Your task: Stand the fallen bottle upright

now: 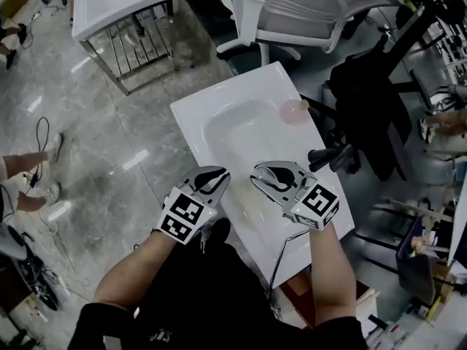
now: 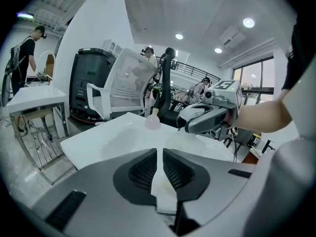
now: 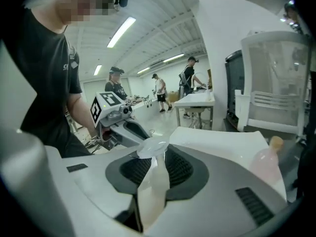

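Observation:
A pink round-bodied bottle (image 1: 295, 112) with a tan cap stands upright at the far right corner of the white sink top (image 1: 211, 115). The left gripper view shows the bottle (image 2: 152, 122) ahead, and in the right gripper view the bottle (image 3: 265, 163) is at the right edge. Both grippers hover over the sink's near end, well short of the bottle. My left gripper (image 1: 221, 175) has its jaws almost together with nothing in them. My right gripper (image 1: 257, 181) keeps a narrow gap, and only pale sink surface shows through it.
A white office chair (image 1: 306, 6) and a dark chair draped in black (image 1: 365, 115) stand behind and to the right of the sink. Another white sink on a metal rack (image 1: 120, 13) is at the far left. A person's legs (image 1: 29, 173) are at the left.

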### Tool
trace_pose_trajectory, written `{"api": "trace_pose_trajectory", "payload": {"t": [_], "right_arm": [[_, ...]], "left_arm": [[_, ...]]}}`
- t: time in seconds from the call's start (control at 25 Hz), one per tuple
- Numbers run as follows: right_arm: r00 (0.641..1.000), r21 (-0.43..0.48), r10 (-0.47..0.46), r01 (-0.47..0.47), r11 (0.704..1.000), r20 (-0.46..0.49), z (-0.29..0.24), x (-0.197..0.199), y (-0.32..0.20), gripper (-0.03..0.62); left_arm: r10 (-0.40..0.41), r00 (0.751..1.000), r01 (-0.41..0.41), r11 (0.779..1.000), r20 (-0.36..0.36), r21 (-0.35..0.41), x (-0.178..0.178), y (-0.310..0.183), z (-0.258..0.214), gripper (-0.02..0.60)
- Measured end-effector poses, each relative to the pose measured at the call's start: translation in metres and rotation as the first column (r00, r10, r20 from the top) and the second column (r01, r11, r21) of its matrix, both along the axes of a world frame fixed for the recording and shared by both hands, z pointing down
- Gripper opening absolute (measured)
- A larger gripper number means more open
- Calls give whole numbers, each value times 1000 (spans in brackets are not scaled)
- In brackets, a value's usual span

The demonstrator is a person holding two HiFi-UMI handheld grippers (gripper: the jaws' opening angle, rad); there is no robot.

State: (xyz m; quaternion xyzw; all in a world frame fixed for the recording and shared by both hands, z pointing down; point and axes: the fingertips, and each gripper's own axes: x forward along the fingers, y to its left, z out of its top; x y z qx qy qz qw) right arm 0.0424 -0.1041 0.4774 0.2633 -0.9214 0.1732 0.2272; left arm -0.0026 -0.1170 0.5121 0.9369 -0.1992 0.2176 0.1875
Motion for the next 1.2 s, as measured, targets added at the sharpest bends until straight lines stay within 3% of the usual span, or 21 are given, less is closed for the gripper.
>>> {"api": "trace_pose_trajectory", "payload": {"t": [0.2, 0.48, 0.64, 0.76, 0.96, 1.08, 1.2], "right_arm": [[968, 50, 226, -232, 971, 107, -16, 63, 17, 101], [880, 77, 451, -465, 882, 148, -20, 120, 14, 101], [828, 80, 533, -551, 831, 173, -22, 134, 15, 109], [813, 77, 550, -571, 817, 190, -26, 129, 18, 187], [779, 168, 620, -626, 761, 94, -26, 128, 21, 254], [734, 244, 680, -658, 712, -5, -18, 134, 29, 300], [686, 216, 724, -699, 682, -67, 13, 141, 39, 330]], "left_arm": [[-44, 999, 43, 999, 20, 11, 11, 20, -16, 43], [-34, 997, 33, 999, 70, 26, 20, 47, -27, 43], [-25, 996, 22, 999, 89, 34, 23, 53, -32, 43], [-20, 995, 16, 999, 95, 41, 24, 50, -36, 43], [-16, 996, 11, 999, 93, 47, 27, 45, -41, 43], [-13, 996, 9, 999, 90, 42, 27, 42, -42, 43], [-6, 996, 3, 999, 93, 38, 28, 41, -39, 43]]}}
